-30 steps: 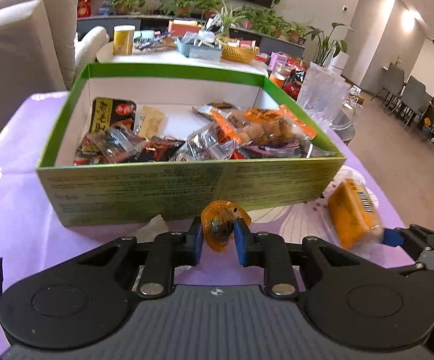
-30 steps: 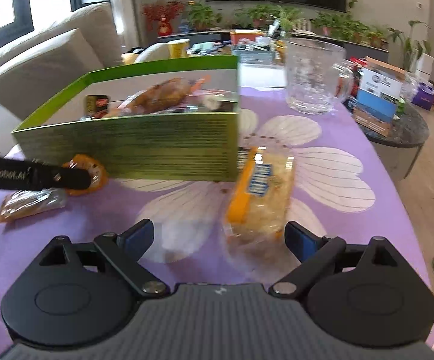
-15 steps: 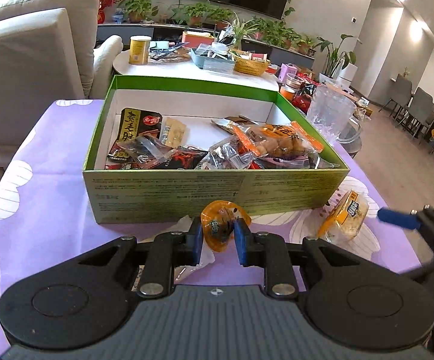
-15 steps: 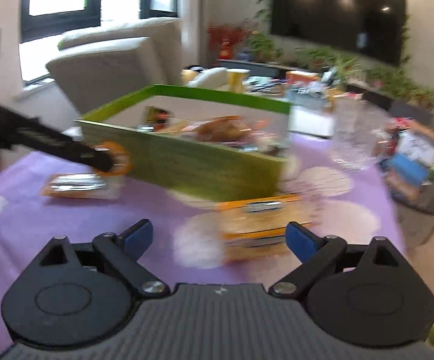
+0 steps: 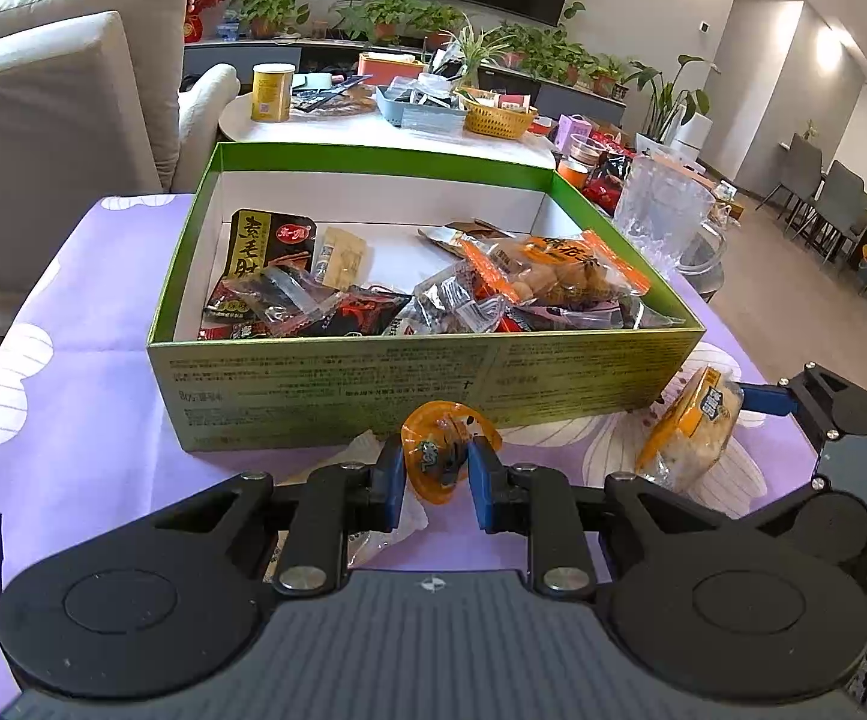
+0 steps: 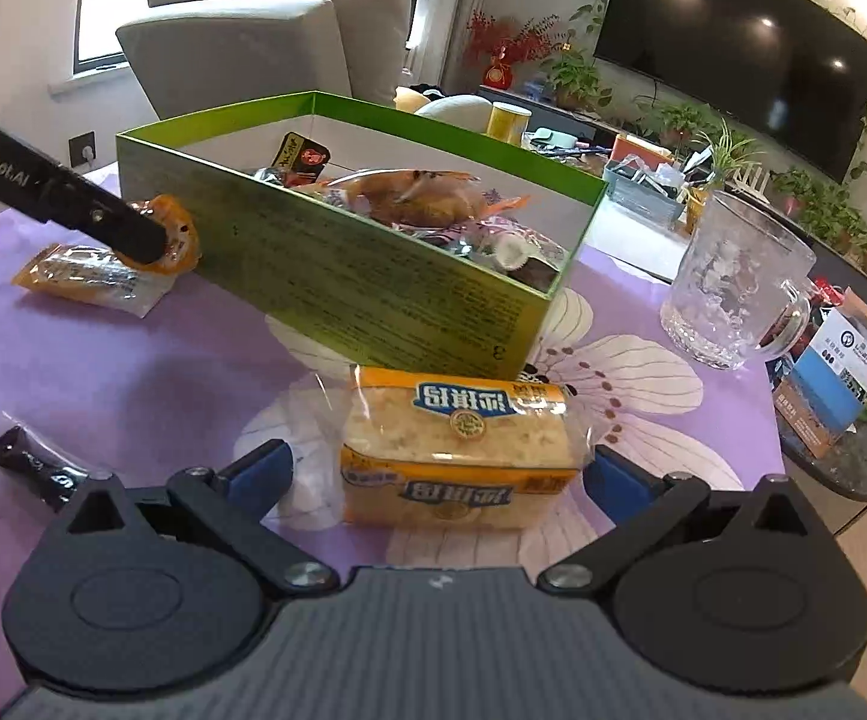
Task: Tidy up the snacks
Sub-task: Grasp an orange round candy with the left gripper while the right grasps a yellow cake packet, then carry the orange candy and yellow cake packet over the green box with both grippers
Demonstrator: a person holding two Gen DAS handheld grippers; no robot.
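Yellow cake packet point(image 6: 457, 450) lies on the purple surface point(image 6: 133, 372) just in front of the green box point(image 6: 373, 276), long axis crosswise between the spread fingers of the right hand-held gripper point(image 6: 438, 474); pads flank its ends, contact unclear. Left hand-held gripper point(image 5: 436, 471) is clamped on a small orange snack packet point(image 5: 448, 456), held near the box's front wall. Green box point(image 5: 433, 384) open, holding mixed wrapped snacks point(image 5: 433, 294).
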